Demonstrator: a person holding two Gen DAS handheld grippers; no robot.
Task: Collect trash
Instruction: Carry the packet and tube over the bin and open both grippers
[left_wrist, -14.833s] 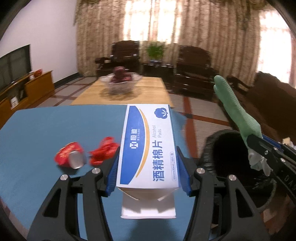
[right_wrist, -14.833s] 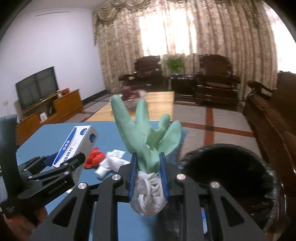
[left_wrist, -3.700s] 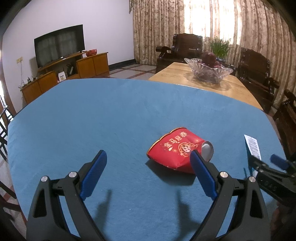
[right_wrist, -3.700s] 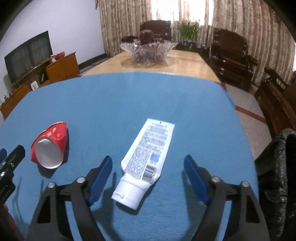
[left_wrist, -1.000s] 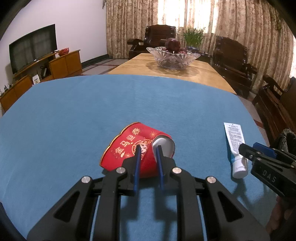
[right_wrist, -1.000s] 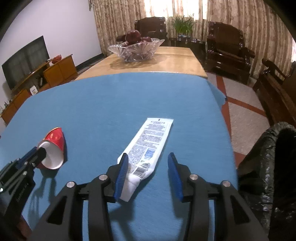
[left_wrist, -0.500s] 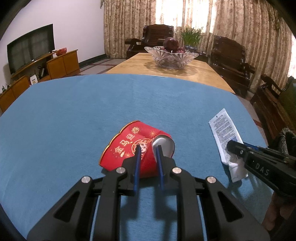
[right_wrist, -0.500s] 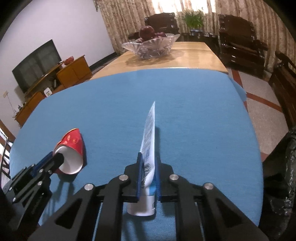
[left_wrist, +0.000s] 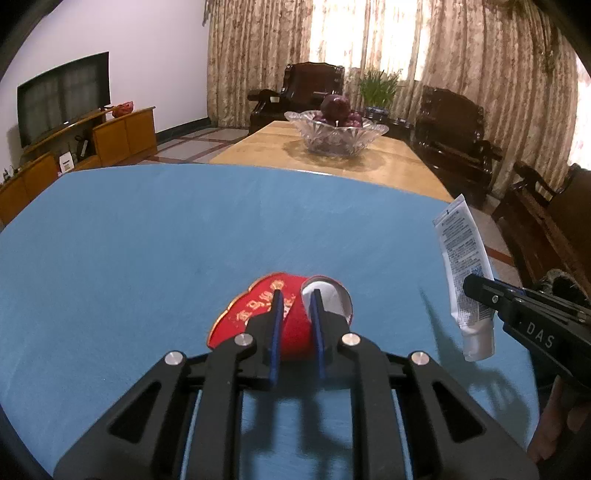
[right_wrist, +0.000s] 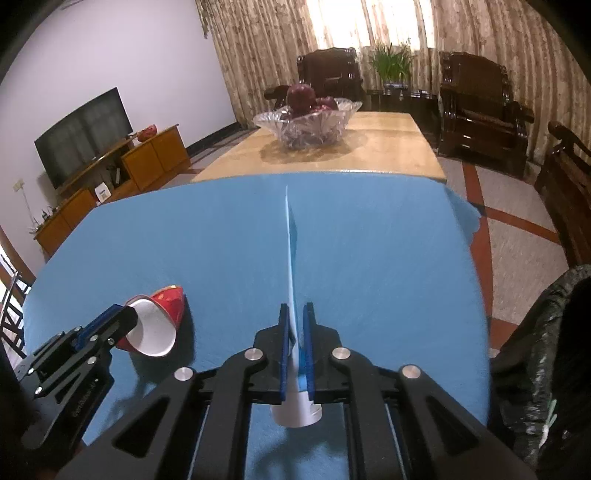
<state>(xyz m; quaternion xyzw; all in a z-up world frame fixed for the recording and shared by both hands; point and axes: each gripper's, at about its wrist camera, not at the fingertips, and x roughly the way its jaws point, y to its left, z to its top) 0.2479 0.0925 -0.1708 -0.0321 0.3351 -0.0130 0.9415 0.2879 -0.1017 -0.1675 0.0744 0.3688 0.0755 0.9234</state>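
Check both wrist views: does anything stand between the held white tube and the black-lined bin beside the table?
Nothing visible does. The right gripper holds the white tube above the blue tablecloth; the black-lined bin sits just past the cloth's right edge, with only bare cloth between.

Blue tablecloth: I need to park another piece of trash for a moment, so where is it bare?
The blue tablecloth is bare from the red paper cup to the glass fruit bowl's wooden table. Crowded only near both grippers, with the white tube on the right.
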